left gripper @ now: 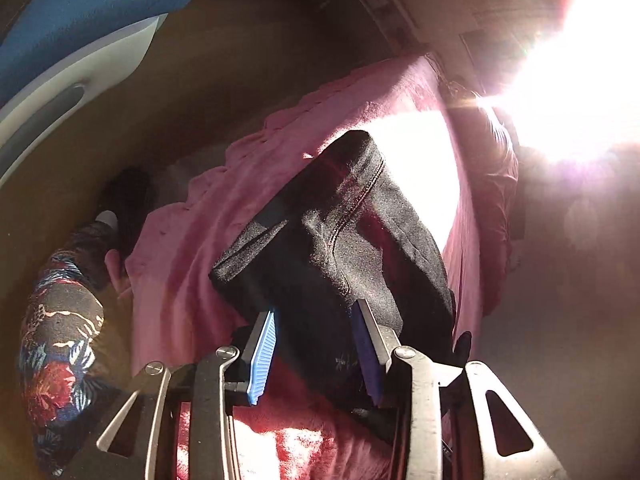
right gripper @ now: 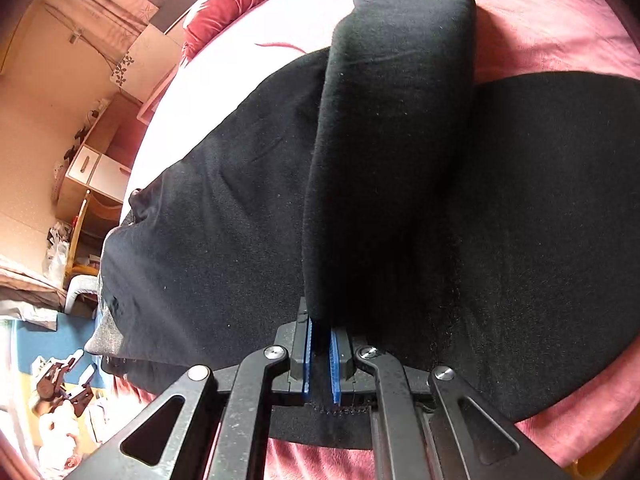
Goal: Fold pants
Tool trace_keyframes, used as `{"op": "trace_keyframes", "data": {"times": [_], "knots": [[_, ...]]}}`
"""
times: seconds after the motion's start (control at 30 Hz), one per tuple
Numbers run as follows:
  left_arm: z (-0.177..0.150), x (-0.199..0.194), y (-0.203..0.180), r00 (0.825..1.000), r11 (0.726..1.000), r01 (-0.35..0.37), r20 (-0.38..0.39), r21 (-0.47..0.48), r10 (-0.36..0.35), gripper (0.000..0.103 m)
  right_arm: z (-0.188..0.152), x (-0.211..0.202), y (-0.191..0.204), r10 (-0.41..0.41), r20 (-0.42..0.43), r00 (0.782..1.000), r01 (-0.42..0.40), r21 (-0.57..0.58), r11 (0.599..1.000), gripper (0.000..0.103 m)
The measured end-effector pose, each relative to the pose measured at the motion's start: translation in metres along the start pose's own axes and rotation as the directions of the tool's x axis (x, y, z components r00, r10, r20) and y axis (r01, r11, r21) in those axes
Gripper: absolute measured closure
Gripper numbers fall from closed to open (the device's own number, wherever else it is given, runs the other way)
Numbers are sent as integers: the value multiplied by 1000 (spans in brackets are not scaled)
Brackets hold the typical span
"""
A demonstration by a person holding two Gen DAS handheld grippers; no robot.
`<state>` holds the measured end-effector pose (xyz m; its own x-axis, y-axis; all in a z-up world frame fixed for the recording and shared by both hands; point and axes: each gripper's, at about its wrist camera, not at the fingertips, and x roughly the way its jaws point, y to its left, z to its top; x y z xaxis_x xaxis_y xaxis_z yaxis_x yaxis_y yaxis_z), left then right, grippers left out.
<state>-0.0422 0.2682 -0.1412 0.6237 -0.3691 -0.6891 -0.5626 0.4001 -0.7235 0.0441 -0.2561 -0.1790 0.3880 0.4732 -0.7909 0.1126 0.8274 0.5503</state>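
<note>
The pants [right gripper: 224, 220] were black, soft knit, with stitched seams, and lay spread over a pink blanket [right gripper: 560, 12] on the bed. One leg rose in a long fold running straight away from the right gripper [right gripper: 320, 356], whose fingers were nearly together, pinching its hem. The left gripper [left gripper: 316, 344] stood wide apart, with dark cloth between its fingers [left gripper: 262, 356].
</note>
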Motion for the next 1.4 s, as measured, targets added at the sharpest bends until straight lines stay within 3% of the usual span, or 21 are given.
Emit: {"op": "trace_keyframes", "data": {"times": [0.13,0.17,0.2,0.37,0.47,0.53,0.63,0.83,0.97,1.07,1.13,1.23,1.3,1.33,1.4], "knots": [[8,20,-16,998,998,-53,28,32,52,75,-6,-15,-21,11,3,1000,-11,20,1000,96],[9,22,-20,998,997,-57,31,44,55,86,-4,-14,-22,9,2,1000,-9,20,1000,96],[10,23,-26,998,996,-60,39,62,58,89,-7,-22,-28,11,4,1000,-11,23,1000,96],[14,-2,-53,996,988,-35,89,151,21,95,-1,-62,-32,65,69,996,-65,-4,998,96],[12,-12,-54,996,981,-49,80,186,34,95,-5,-86,-33,93,90,992,-90,-37,995,96],[11,-4,-46,993,972,-115,62,205,104,95,-15,-92,-37,93,76,993,-90,-52,995,96],[10,15,-24,985,972,-173,16,159,172,95,-32,-78,-46,45,14,999,-45,-59,997,96],[4,5,-13,986,976,-164,29,142,161,95,-51,-70,-61,16,-17,1000,-16,-34,999,97],[-1,20,-14,970,949,-242,22,201,242,93,-51,-57,-66,-50,-50,998,45,-99,994,97],[1,21,-12,966,948,-255,21,189,256,85,-50,-54,-68,-48,-58,997,43,-90,995,95],[5,13,-16,953,937,-304,50,173,300,74,-48,-59,-73,-27,-63,998,21,-88,996,91],[10,-14,-26,923,915,-372,167,158,347,74,-40,-75,-75,5,-73,997,-10,-65,998,74],[10,-31,-40,908,904,-385,252,185,335,74,-32,-95,-76,-25,-36,999,22,-92,996,71],[7,-37,-49,911,906,-367,279,212,304,74,-26,-109,-76,-45,-7,999,44,-104,994,70],[-1,-39,-68,934,907,-300,283,294,218,74,-10,-129,-73,-79,47,996,84,-116,990,70]]}}
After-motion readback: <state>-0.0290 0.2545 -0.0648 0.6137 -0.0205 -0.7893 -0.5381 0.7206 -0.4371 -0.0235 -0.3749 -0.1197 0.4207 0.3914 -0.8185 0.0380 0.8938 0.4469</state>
